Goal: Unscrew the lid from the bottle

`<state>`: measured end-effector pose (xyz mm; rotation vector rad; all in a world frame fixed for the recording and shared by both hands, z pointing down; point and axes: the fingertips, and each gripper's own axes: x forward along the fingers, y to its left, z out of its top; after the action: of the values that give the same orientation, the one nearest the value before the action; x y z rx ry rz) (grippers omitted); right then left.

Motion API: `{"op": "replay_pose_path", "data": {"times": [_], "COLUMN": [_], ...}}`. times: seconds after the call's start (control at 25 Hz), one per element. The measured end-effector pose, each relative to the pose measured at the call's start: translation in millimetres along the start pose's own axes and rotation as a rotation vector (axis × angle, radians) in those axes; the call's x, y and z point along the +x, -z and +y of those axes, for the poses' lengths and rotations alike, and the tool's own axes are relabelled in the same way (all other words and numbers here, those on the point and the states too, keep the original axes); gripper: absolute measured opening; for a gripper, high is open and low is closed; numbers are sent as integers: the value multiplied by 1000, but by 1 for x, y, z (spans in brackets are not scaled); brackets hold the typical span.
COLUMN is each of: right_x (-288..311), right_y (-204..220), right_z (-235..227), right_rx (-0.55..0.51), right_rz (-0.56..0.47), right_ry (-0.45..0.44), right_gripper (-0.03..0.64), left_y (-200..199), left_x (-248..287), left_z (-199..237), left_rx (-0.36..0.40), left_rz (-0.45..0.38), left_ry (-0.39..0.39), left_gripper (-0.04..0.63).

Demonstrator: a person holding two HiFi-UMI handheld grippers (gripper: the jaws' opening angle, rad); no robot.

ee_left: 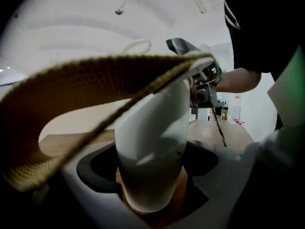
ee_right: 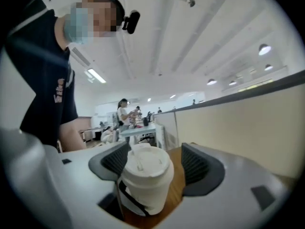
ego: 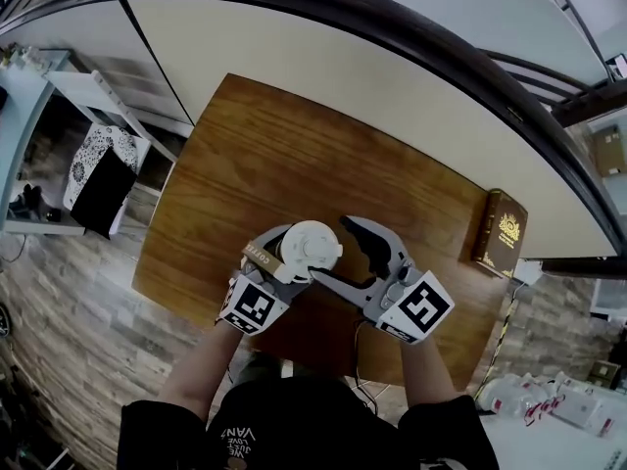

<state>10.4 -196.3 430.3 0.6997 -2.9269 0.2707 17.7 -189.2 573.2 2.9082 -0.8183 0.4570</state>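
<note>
wooden table [ego: 294,145] under both grippers, brown book [ego: 500,233] well off beyond the right gripper's [ego: 331,251] far jaw. tan strap [ee_left: 71,89] loops above the left gripper's [ego: 284,260] jaws, blocking much there. left jaws clamp the white bottle [ee_left: 152,147]. right jaws gape around its lid [ee_right: 145,163], which is on, contents hidden.

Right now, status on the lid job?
Left gripper shut on bottle. Right gripper open, jaws either side of lid, not clamped. Lid still on. Tan strap loops off bottle, left gripper's side.
</note>
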Motion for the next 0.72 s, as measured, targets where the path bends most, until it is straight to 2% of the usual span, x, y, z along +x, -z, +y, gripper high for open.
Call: {"op": "replay_pose_path", "data": {"times": [0.12, 0.28, 0.44, 0.72], "right_x": [-3, -5, -6, -5], "right_y": [1, 9, 16, 21], "right_z": [-1, 1, 1, 3], "right_rx": [59, 61, 36, -23], "right_rz": [-46, -31, 11, 39], "right_ry": [146, 240, 251, 201], "right_gripper": [316, 325, 325, 325], "left_y": [1, -1, 0, 0], "left_x": [3, 7, 7, 9], "left_z": [0, -2, -4, -6], "left_rx": [6, 27, 37, 57], "left_rz": [11, 22, 25, 21], "left_ry": [-36, -54, -60, -45], "left_gripper": [393, 393, 394, 394]}}
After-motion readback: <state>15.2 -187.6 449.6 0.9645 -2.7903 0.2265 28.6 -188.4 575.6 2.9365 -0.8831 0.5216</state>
